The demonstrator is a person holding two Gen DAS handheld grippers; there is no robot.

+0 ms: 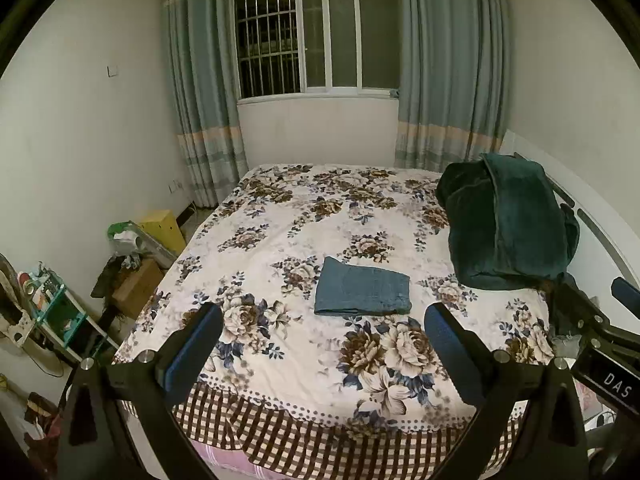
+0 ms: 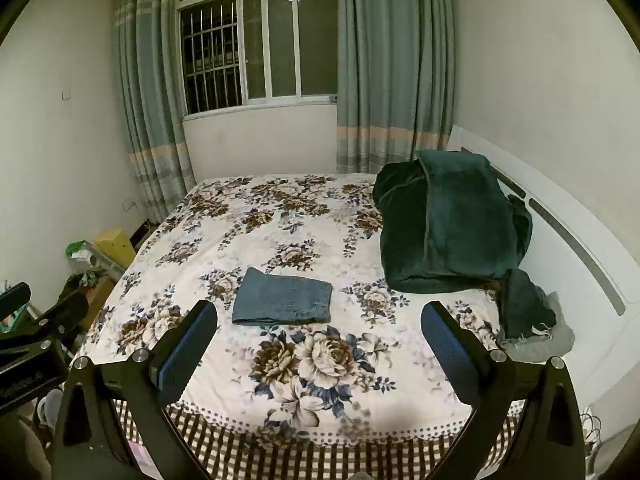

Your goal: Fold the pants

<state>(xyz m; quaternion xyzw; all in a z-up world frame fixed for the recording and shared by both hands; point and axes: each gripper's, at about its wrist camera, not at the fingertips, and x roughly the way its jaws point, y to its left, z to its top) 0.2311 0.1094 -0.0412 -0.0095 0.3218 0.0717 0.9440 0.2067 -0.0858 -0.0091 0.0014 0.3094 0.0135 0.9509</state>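
Two tongs, both wide open, nothing between the pads. Left tongs (image 1: 323, 322) and right tongs (image 2: 319, 320) hang above the near edge of the bed (image 1: 280, 384), well short of the pants (image 1: 363, 293). Blue pads face inward on each finger.

Pants: blue denim, folded into a flat, neat rectangle, lying on the floral bedspread (image 1: 256, 216) near the middle of the bed, slightly toward the near side. Edges look aligned; thick folded edge faces the cameras. Nothing touches them. Right view shows the same packet (image 2: 283, 301), centred between the fingers but apart from them.

Dark green blanket (image 1: 506, 224) heaped at the right side of the bed, against the white headboard (image 2: 576, 248); well apart from the pants. Checked brown skirt (image 1: 320, 440) hangs below the bedspread.

Far wall: barred window (image 1: 316, 36), grey-blue curtains (image 1: 204, 92) either side. Boxes and clutter (image 1: 136, 256) on the floor left of the bed.
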